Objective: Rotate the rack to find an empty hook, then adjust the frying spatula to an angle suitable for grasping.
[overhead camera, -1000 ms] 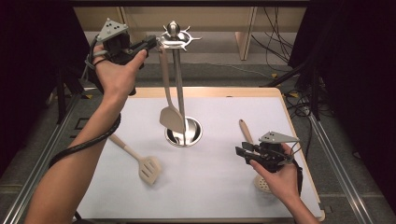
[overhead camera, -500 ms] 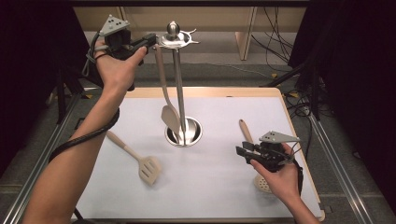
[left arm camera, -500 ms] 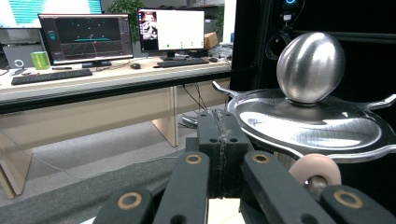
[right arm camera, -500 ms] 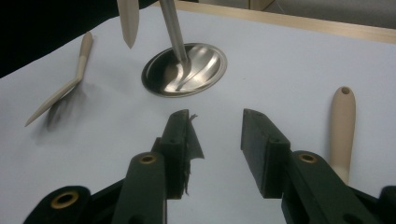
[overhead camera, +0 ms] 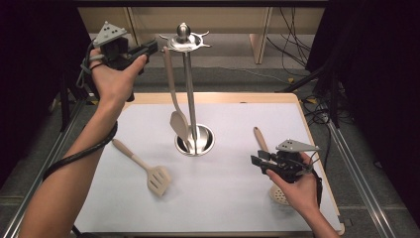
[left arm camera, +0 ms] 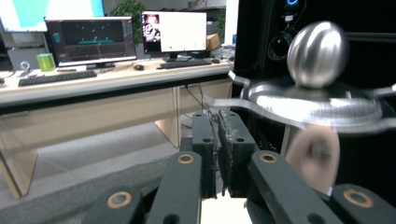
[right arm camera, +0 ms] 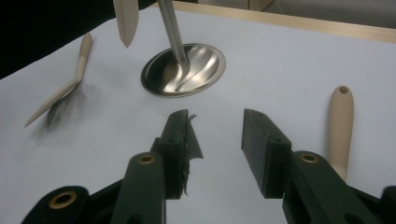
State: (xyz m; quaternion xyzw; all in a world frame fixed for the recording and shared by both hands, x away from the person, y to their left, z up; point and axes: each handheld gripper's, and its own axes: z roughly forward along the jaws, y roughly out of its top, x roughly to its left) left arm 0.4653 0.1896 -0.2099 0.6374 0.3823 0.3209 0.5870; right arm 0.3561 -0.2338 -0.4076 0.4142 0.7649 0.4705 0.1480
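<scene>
At the upper left of the high view, the left gripper (overhead camera: 151, 48) sat raised beside the star-shaped top of the tall steel utensil stand (overhead camera: 184, 42), its jaws pressed together on nothing. A beige solid spatula (overhead camera: 174, 99) hung from that top, blade near the round base. At lower right, the right gripper (overhead camera: 256, 161) hovered with jaws parted, just beside a beige skimmer (overhead camera: 261, 140) lying on the white table (overhead camera: 233, 198). A beige slotted turner (overhead camera: 143, 167) lay at lower left.
</scene>
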